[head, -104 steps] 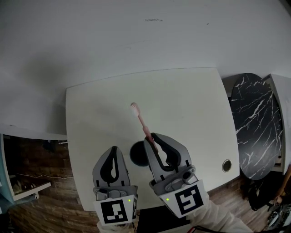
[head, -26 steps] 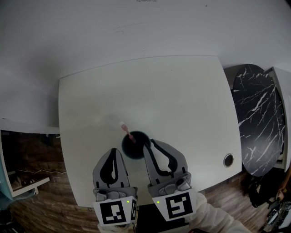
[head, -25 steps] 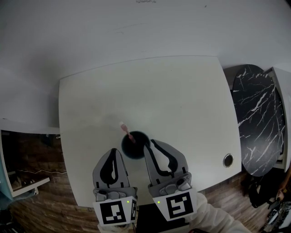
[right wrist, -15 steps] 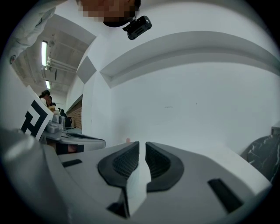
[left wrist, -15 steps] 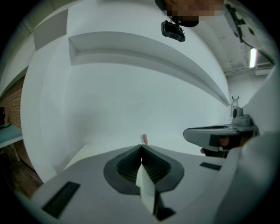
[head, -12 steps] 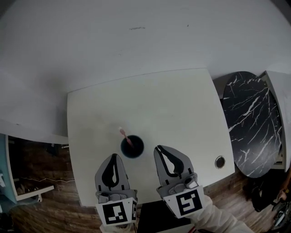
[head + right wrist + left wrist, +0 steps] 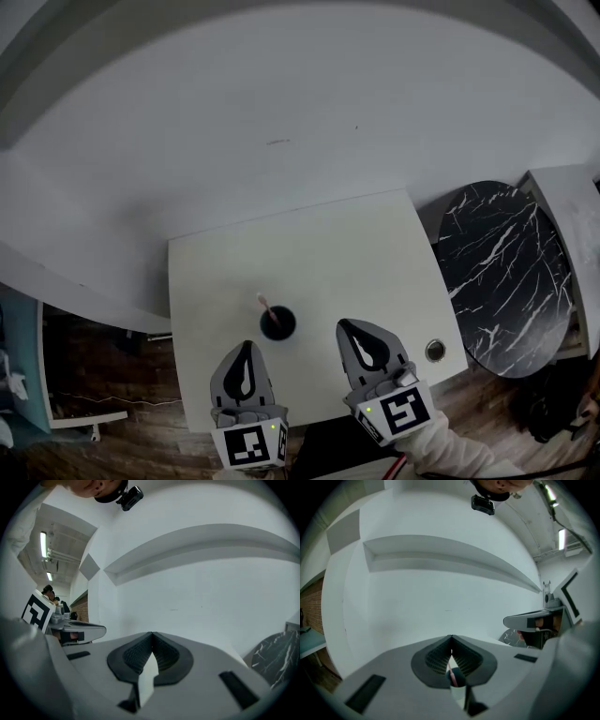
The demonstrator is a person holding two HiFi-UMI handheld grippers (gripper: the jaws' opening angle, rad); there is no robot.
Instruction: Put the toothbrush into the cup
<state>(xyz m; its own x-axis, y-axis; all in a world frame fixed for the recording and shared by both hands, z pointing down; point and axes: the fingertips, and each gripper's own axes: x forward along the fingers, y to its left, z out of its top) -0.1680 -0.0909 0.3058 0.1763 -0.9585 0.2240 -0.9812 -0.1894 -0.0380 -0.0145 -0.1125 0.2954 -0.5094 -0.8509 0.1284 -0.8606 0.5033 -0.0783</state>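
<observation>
White table [image 7: 375, 253], black marble table [image 7: 502, 272] just right. Left gripper [image 7: 246, 345] over near edge, jaws pressed together, empty. Right gripper [image 7: 349, 325] alongside, jaws just closed together, nothing between. Black cup [image 7: 278, 323] on white table, just beyond left gripper. Pink toothbrush [image 7: 265, 306] upright in cup, leaning left.

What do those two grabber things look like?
The left gripper and right gripper are grey and taper to a point, with black ribbed pads inside. Each carries a white cube with black square markers and a small green light. A light sleeve shows behind the right one.
</observation>
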